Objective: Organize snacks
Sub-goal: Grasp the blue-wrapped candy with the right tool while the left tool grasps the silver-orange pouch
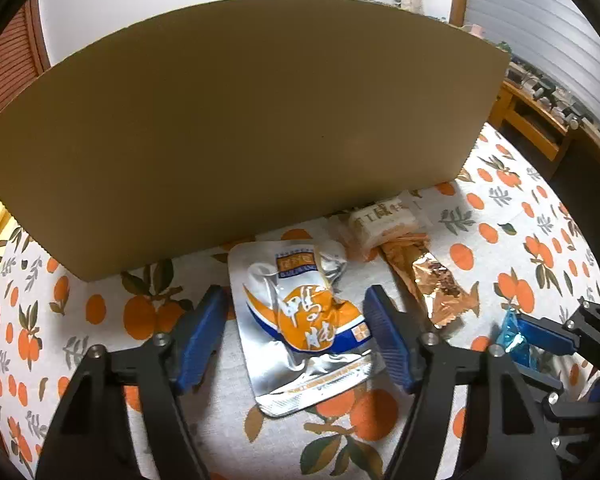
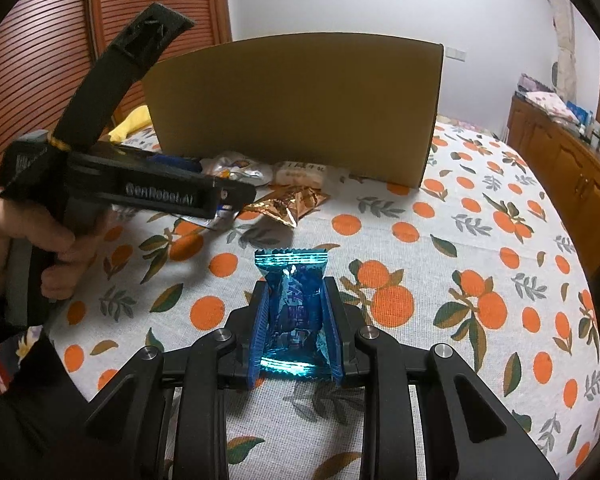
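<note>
- Silver-and-orange snack pouch (image 1: 306, 326) lies on the orange-print tablecloth (image 1: 512, 216) just in front of the cardboard box (image 1: 236, 120); the left gripper (image 1: 298, 320) is spread wide on either side of it, holding nothing.
- Right wrist view: right gripper (image 2: 296, 312) is clamped on a blue candy packet (image 2: 292, 312), well in front of the box.

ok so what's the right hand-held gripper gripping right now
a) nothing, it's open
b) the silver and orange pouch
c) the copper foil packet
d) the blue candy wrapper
d: the right hand-held gripper has its blue pads pressed against both sides of the blue candy wrapper, while the silver and orange pouch and the copper foil packet lie on the tablecloth near the cardboard box.
</note>
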